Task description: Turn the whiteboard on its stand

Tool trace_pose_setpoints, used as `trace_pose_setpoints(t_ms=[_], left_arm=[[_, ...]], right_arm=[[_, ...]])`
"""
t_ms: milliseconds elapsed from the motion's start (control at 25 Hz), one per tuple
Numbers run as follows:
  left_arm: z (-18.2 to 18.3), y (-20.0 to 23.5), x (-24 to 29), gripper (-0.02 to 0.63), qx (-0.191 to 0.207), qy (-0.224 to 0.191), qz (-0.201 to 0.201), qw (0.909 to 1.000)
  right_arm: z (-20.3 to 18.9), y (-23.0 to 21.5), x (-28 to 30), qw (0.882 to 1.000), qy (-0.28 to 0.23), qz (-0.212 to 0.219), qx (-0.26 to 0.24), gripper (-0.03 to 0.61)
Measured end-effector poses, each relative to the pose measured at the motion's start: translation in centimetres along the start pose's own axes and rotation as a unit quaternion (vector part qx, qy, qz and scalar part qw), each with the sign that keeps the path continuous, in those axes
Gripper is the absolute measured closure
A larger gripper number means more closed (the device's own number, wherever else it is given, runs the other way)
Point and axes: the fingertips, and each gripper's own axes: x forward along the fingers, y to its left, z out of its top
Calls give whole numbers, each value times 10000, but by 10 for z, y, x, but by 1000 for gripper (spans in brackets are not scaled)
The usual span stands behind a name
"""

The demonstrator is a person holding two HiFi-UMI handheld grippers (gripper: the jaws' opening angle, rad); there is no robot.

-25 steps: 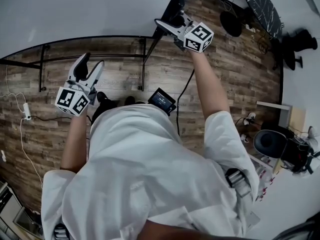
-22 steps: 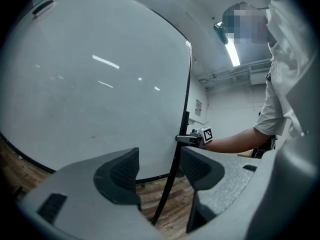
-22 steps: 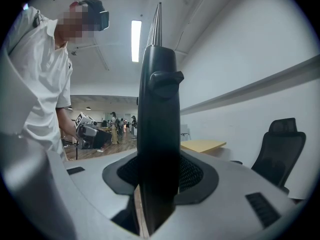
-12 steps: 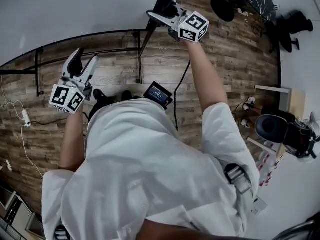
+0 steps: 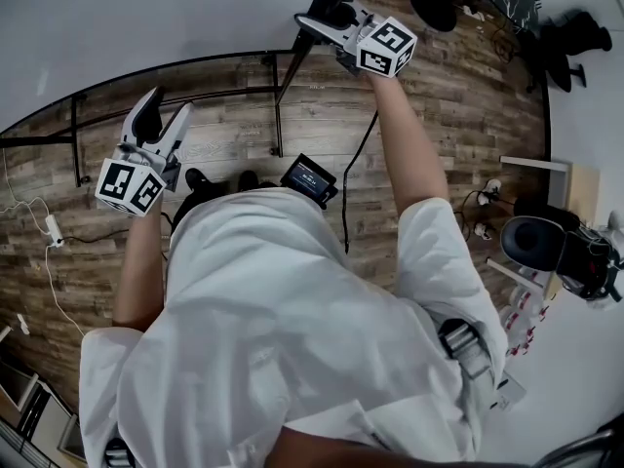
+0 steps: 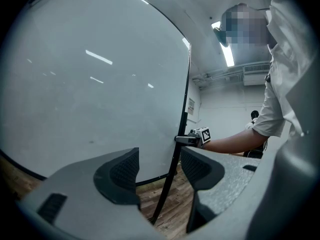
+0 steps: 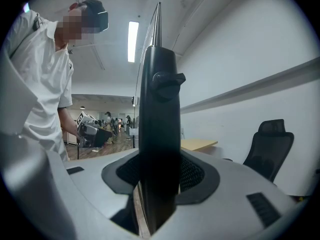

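- Whiteboard (image 5: 146, 18) stands upright on its stand over a wood-plank floor (image 5: 439, 125). It fills the upper left of the head view, its white face rimmed by a thin black frame.
- Right gripper (image 5: 325, 22) reaches out roughly level to the board's right-hand end.
- Its fingers are clamped on the black upright (image 7: 159, 134) there, with a pad pressed to each side, just below a round knob (image 7: 168, 79).
- Above that knob, in the right gripper view, the board's thin edge rises, seen edge-on.
- Left gripper (image 5: 169, 112) is held level in front of the board's face, towards its left half and well apart from the right gripper.
- Its fingers stand apart with nothing between them. Only the board's lower edge, the slanting black leg and the floor show through the gap.
- Thin black stand bars (image 5: 278, 115) run beneath the board's lower edge and down to the floor.
- The person wears a white shirt (image 5: 292, 339), with a bare forearm stretched towards each gripper.
- A black office chair (image 7: 267, 144) stands by the white wall at the right of the right gripper view.
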Motion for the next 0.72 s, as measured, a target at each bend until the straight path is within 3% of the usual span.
trace_pose_setpoints(t_ms=[720], left_arm=[[-6,-3,8,368,-7,114,-301,9995]], right_arm=[[-8,-17,-26,9993,41,-348,101,383]])
